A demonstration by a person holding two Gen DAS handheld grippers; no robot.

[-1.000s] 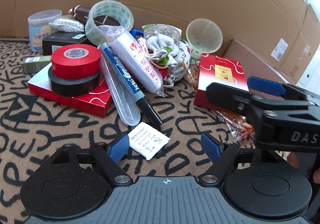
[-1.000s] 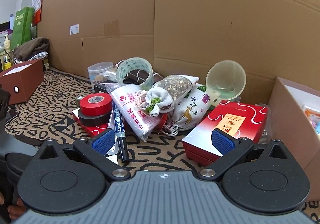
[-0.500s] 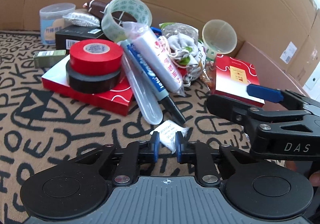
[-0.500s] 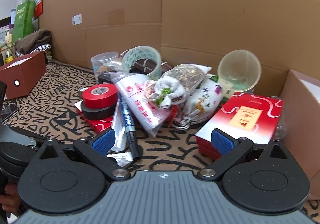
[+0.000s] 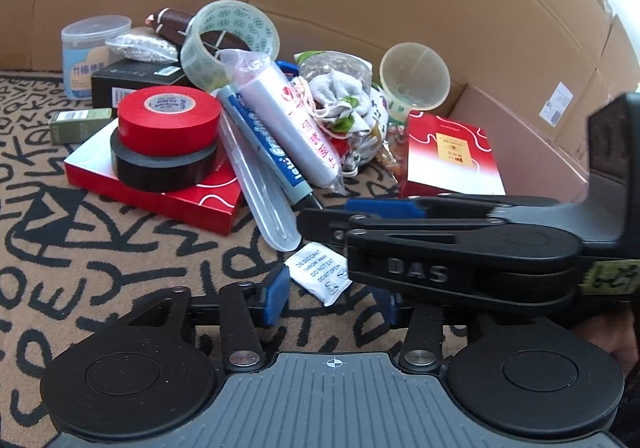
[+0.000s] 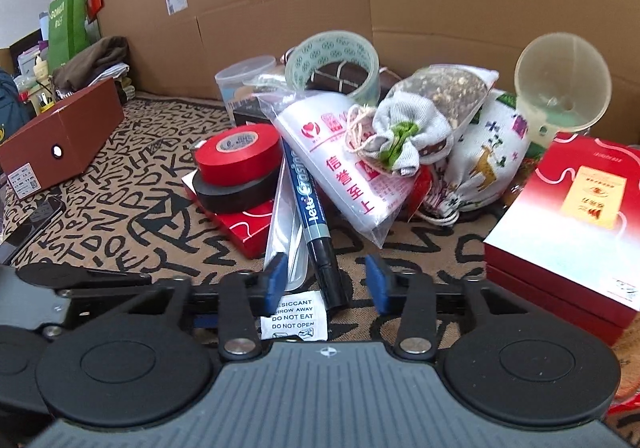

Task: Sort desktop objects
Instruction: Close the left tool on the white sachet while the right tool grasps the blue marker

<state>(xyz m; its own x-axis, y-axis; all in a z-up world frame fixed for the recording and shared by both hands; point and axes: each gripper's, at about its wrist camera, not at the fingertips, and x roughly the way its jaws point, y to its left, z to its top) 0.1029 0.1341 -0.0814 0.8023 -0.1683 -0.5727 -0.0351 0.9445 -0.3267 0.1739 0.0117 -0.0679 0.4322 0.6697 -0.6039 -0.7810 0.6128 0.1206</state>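
The marker (image 6: 316,216) is being approached by the right gripper (image 6: 326,282), whose jaws are closing with the marker's black tip between them, not yet clamped. The left gripper (image 5: 332,298) is held over the desiccant packet (image 5: 320,278), jaws opening, nothing gripped; the marker lies on the mat (image 6: 120,216), leaning on the red box (image 6: 244,232). Next, a firm pinch and a lift clear of the plastic sleeve (image 6: 286,236) are likely needed.
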